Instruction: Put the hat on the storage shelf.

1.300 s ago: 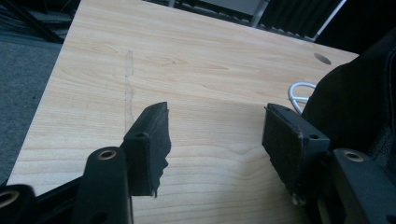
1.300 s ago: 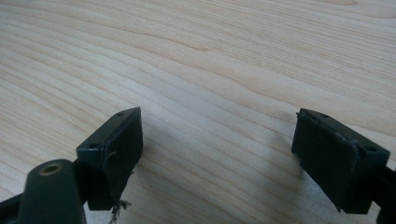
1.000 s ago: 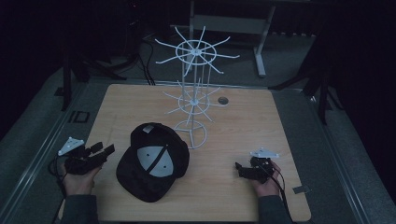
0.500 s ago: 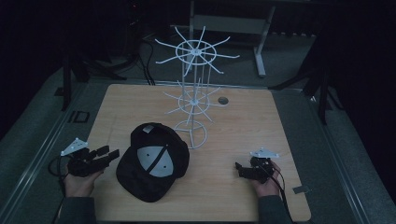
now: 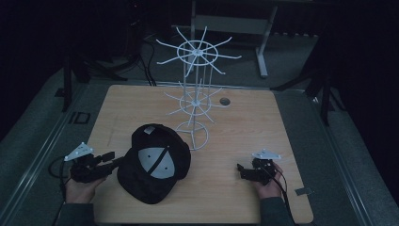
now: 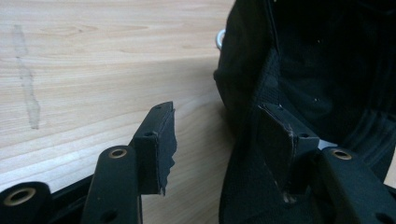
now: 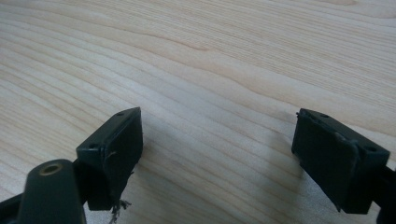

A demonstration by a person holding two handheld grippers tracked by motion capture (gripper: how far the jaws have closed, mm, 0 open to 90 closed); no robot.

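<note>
Left tool (image 5: 111, 158) spread wide, gripping nothing, 1 jaw over bare wood and the other already against the black cap (image 5: 155, 167) at its near rim. Cap lying crown-down on the desk (image 5: 244, 117), just beside that tool, long axis running toward the white wire rack (image 5: 194, 101) behind it. Right tool (image 5: 243, 170) also agape and empty, well apart from the cap. Left hand (image 5: 81, 187) nearer, likely the 1 to pinch the rim.

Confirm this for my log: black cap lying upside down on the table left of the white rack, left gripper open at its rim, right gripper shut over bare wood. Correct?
Not quite. The right gripper is open: the right gripper view shows its jaws wide apart over bare table. The rest holds: cap left of the rack, left gripper open at its rim.
</note>
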